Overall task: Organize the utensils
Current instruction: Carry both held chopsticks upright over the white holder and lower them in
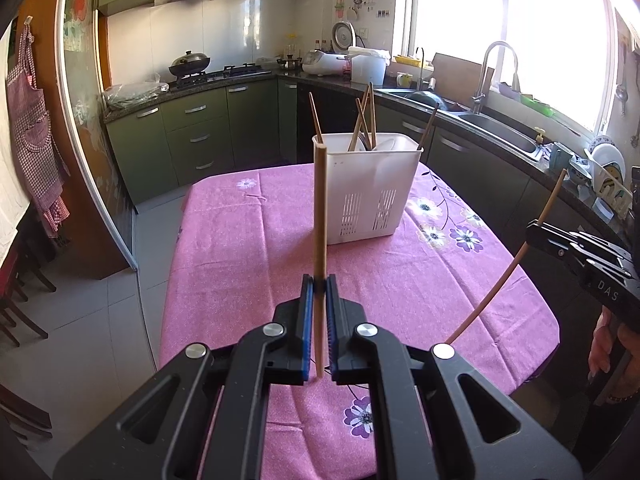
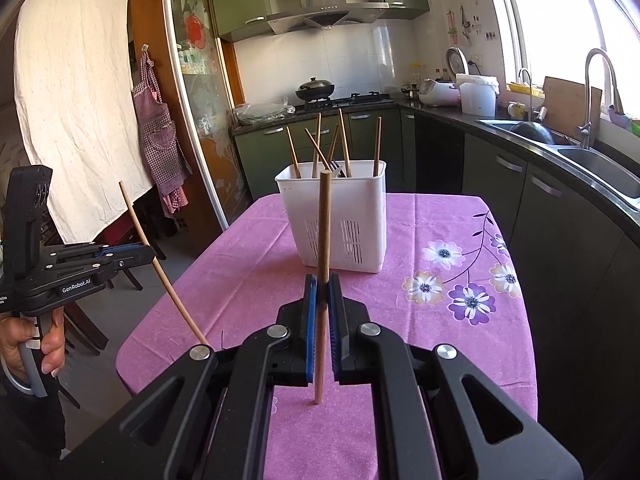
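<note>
Grippers (image 1: 319, 282) (image 2: 323, 280) (both clamped) on chopsticks (image 1: 320, 208) (image 2: 324, 232)

Ahead of both tools, open pink tablecloth (image 1: 248, 248) up to the white utensil caddy (image 1: 366, 196); no obstruction on that stretch. Above the caddy rim, several upright and leaning chopsticks (image 2: 344, 144) crowding the opening, gaps narrow. Clear cloth either side of the caddy. To the right, dark counter (image 2: 560, 216) close alongside the table edge.
</note>
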`<state>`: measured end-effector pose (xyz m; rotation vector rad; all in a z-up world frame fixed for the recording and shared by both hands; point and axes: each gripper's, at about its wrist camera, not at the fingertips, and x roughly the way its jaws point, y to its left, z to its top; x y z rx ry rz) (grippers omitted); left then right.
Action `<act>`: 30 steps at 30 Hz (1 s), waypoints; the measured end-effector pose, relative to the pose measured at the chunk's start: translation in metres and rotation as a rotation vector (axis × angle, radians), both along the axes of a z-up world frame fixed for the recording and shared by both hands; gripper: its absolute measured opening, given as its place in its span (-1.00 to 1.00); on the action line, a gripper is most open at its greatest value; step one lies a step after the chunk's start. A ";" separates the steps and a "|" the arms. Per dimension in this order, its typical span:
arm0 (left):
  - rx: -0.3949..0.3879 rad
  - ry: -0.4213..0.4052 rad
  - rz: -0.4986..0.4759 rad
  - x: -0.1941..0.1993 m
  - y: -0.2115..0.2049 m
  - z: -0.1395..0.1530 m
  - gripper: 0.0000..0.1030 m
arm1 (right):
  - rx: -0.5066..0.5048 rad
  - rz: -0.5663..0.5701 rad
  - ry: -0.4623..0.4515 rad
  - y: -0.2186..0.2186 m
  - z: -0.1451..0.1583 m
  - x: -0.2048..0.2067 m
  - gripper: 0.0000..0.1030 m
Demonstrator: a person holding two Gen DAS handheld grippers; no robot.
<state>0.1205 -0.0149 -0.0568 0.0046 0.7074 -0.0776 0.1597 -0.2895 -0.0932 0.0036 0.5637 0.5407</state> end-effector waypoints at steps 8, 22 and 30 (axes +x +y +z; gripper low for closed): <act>-0.005 0.006 -0.019 0.013 -0.002 0.008 -0.88 | 0.011 0.021 -0.008 0.002 0.010 0.004 -0.87; 0.011 -0.076 -0.096 0.039 -0.027 0.073 -0.88 | 0.018 0.073 -0.128 0.010 0.074 0.016 -0.87; -0.001 -0.162 -0.129 0.077 -0.044 0.130 -0.88 | 0.007 0.088 -0.182 0.019 0.107 0.038 -0.87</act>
